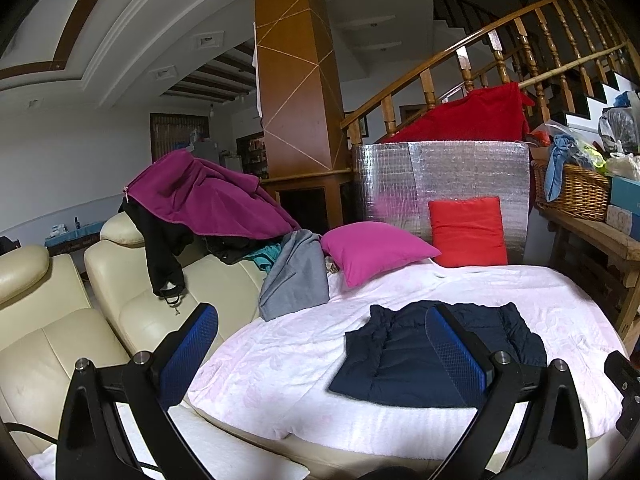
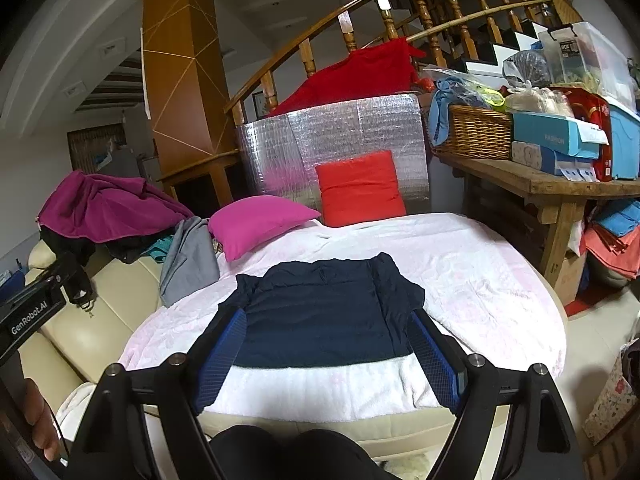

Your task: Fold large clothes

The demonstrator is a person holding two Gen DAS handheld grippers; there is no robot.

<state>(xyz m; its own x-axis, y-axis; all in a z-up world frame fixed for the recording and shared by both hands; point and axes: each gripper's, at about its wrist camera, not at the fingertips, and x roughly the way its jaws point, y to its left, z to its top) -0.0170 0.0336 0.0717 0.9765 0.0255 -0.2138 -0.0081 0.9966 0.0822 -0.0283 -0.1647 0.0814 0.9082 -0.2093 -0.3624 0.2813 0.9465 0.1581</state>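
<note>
We found the navy jacket (image 2: 326,312) lying flat on the pink bedspread (image 2: 480,276). Left gripper (image 1: 320,344) and right gripper (image 2: 326,356) hung above, jaws apart, empty. Soft, puffy, probably light; we'd pinch the hem corners.

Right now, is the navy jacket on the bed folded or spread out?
Folded. The navy jacket lies as a compact, roughly rectangular block on the white bedspread, sleeves tucked in, none trailing out. Both grippers are open, not touching it.

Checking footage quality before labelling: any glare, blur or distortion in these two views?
Left wrist: strong fisheye bending of the stair railing, dark vignette corners, navy garment sharp. Right wrist: same bending, foil panel shows mild glare, white blanket bright but not blown out.
</note>
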